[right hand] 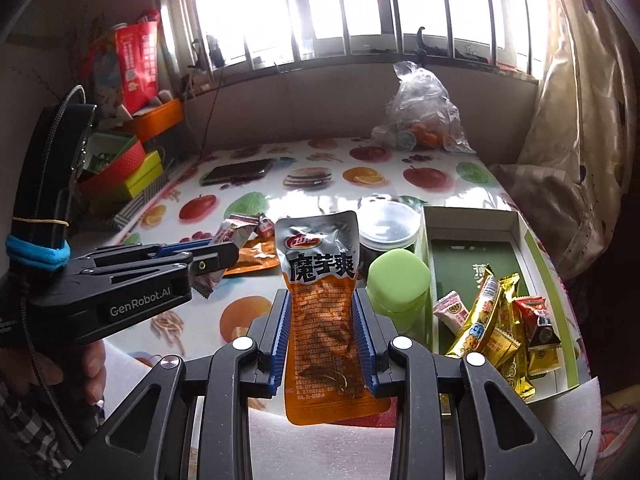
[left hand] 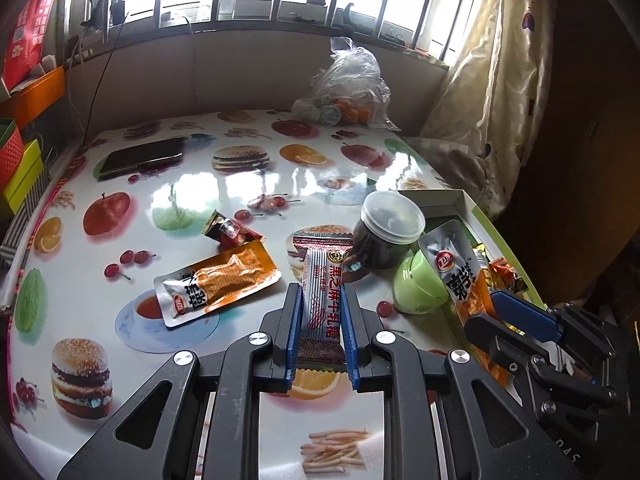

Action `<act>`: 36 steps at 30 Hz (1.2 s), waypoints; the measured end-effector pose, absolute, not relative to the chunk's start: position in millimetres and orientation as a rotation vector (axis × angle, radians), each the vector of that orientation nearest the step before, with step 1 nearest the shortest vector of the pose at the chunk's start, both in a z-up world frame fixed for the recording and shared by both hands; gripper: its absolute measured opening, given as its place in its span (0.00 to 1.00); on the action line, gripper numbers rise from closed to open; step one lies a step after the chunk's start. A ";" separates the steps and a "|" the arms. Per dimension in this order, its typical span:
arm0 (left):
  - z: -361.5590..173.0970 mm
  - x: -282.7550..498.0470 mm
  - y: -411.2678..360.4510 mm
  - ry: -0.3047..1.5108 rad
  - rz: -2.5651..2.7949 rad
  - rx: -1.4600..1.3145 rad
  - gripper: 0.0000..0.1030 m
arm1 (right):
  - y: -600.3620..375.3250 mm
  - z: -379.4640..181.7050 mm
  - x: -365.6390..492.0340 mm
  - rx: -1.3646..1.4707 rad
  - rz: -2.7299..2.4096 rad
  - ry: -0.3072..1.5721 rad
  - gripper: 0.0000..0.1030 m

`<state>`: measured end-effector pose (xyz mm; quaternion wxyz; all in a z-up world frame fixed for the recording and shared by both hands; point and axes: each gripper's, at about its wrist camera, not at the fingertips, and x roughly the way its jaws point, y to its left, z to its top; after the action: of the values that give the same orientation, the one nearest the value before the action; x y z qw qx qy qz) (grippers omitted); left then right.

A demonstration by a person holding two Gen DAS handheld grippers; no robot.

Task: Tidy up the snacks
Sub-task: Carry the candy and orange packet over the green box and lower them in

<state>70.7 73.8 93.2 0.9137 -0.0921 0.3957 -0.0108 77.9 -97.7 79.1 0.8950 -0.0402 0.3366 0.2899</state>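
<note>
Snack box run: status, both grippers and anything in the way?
Left gripper shut on white candy bar. Right gripper shut on orange pouch. Green jar beside box.

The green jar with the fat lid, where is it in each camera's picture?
Left wrist view: the green jar lies low and right of middle, tipped on its side below the dark clear-lidded jar.
Right wrist view: it stands right of middle, between the held orange pouch and the snack box.
Shared landmark: the clear plastic bag under the window.
</note>
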 end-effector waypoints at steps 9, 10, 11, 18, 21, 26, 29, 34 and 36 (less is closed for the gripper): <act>102.8 85.3 43.1 0.807 -0.097 -0.167 0.19 | -136.9 89.0 88.3 -0.039 0.515 0.677 0.28; 103.8 87.2 39.1 0.806 -0.107 -0.167 0.19 | -143.4 88.7 90.6 -0.032 0.497 0.680 0.28; 104.5 89.0 35.3 0.806 -0.116 -0.166 0.19 | -148.8 88.2 92.7 -0.027 0.484 0.683 0.28; 104.8 102.3 10.0 0.818 -0.166 -0.158 0.19 | -184.8 79.2 104.5 0.002 0.391 0.705 0.28; 103.7 106.9 0.2 0.825 -0.185 -0.152 0.19 | -196.3 71.3 110.0 0.009 0.364 0.729 0.28; 100.4 112.5 -12.8 0.840 -0.207 -0.142 0.19 | -205.8 55.5 116.7 0.007 0.333 0.773 0.28; 98.7 114.5 -19.1 0.845 -0.218 -0.134 0.19 | -207.8 44.0 122.6 0.013 0.318 0.810 0.28; 95.5 117.7 -24.3 0.856 -0.220 -0.129 0.19 | -202.9 29.6 132.1 0.017 0.319 0.849 0.28; 94.2 119.3 -25.3 0.859 -0.218 -0.127 0.19 | -201.0 28.4 136.3 0.026 0.322 0.847 0.28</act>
<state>119.3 -25.3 94.2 0.9014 -0.0615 0.4154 -0.1054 136.3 -201.0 28.4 0.8990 0.0125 0.4092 0.1556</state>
